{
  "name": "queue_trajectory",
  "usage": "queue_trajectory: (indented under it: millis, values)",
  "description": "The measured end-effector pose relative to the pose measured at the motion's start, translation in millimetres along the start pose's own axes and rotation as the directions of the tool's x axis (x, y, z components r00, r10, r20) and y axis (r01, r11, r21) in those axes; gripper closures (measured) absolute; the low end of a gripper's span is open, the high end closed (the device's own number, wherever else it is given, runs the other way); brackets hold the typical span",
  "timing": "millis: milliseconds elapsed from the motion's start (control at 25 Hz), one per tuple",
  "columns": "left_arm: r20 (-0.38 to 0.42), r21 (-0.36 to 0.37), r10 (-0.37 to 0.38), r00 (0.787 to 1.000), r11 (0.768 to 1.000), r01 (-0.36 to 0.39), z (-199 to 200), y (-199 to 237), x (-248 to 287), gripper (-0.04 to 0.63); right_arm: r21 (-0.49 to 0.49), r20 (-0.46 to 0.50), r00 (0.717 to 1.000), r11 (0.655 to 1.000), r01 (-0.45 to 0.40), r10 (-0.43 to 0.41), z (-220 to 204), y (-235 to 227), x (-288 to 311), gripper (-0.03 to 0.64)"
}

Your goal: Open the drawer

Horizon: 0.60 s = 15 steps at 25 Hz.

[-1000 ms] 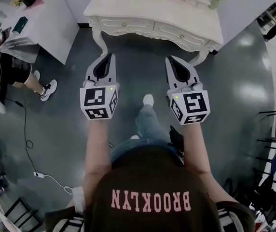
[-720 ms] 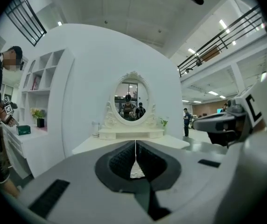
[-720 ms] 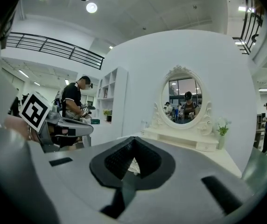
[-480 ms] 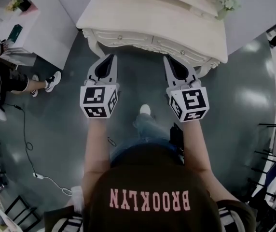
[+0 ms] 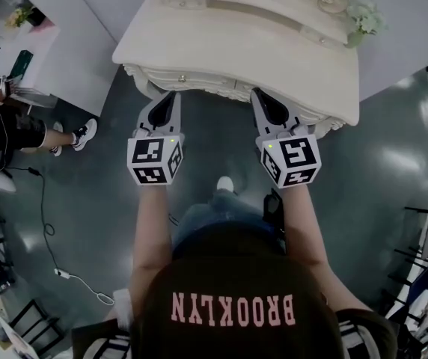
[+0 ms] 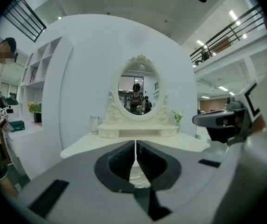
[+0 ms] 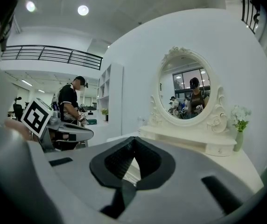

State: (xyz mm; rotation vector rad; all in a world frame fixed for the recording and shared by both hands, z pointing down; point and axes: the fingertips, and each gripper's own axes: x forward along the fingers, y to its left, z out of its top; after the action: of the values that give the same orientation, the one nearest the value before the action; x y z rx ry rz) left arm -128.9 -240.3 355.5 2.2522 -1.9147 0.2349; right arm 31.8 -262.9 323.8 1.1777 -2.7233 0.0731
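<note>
Now my left gripper (image 5: 170,99) and right gripper (image 5: 257,96) are both closed on nothing, pointing at the table (image 5: 236,43). The drawer (image 5: 203,81) runs lengthwise along the table's front edge. Its knob (image 5: 182,78) lies just ahead of my left tips, which look the nearer pair.

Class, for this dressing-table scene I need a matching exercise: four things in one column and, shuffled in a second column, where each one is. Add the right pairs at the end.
Things
1. oval mirror
2. vase of flowers
3. white cable
4. left gripper

Places
A. lying on the grey floor
B. at the right end of the dressing table top
C. at the middle back of the table top
D. in the air by the table's front edge, jaws together

Pairs: 1-C, 2-B, 3-A, 4-D
</note>
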Motion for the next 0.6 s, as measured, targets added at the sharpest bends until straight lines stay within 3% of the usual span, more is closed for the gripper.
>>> queue_trajectory:
  millis: [280, 320, 400, 600]
  values:
    - [-0.050, -0.047, 0.028, 0.998, 0.998, -0.030, -19, 8, 37, 0.586, 0.035, -0.056, 0.998, 0.999, 0.005, -0.003, -25, -27, 22, 0.621]
    - [-0.061, -0.050, 0.025, 0.998, 0.998, -0.029, -23, 9, 40, 0.575, 0.040, -0.063, 0.998, 0.999, 0.009, -0.007, -28, -30, 24, 0.621]
    - [-0.080, -0.057, 0.016, 0.997, 0.998, -0.021, -30, 9, 48, 0.482, 0.054, -0.074, 0.997, 0.998, 0.019, -0.015, -33, -36, 26, 0.621]
    - [-0.123, -0.033, 0.023, 0.992, 0.999, -0.027, -45, 18, 68, 0.471, 0.082, -0.105, 0.994, 0.996, 0.044, -0.035, -46, -46, 36, 0.621]
